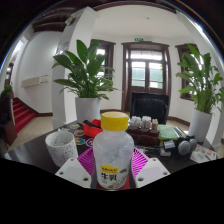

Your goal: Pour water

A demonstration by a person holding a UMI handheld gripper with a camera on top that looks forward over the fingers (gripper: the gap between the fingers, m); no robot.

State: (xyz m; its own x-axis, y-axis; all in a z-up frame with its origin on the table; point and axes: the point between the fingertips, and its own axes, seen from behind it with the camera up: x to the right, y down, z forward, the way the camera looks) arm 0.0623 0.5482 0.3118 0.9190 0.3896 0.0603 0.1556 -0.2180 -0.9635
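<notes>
A clear plastic bottle (112,155) with a yellow cap and a white-and-yellow label stands upright between my gripper's (112,170) fingers. The pink pads press on both of its sides, so the fingers are shut on it. A white cup (61,146) with a patterned wall stands on the dark table (30,155) just left of the bottle and a little beyond the left finger. The bottle's base is hidden below the fingers.
Beyond the bottle lie a red object (92,128), small white cups (146,123) and other tea things (185,145). Two potted plants (85,75) (203,85) in white pots flank a wooden door (148,75). Red stairs (22,112) rise beyond the table's left side.
</notes>
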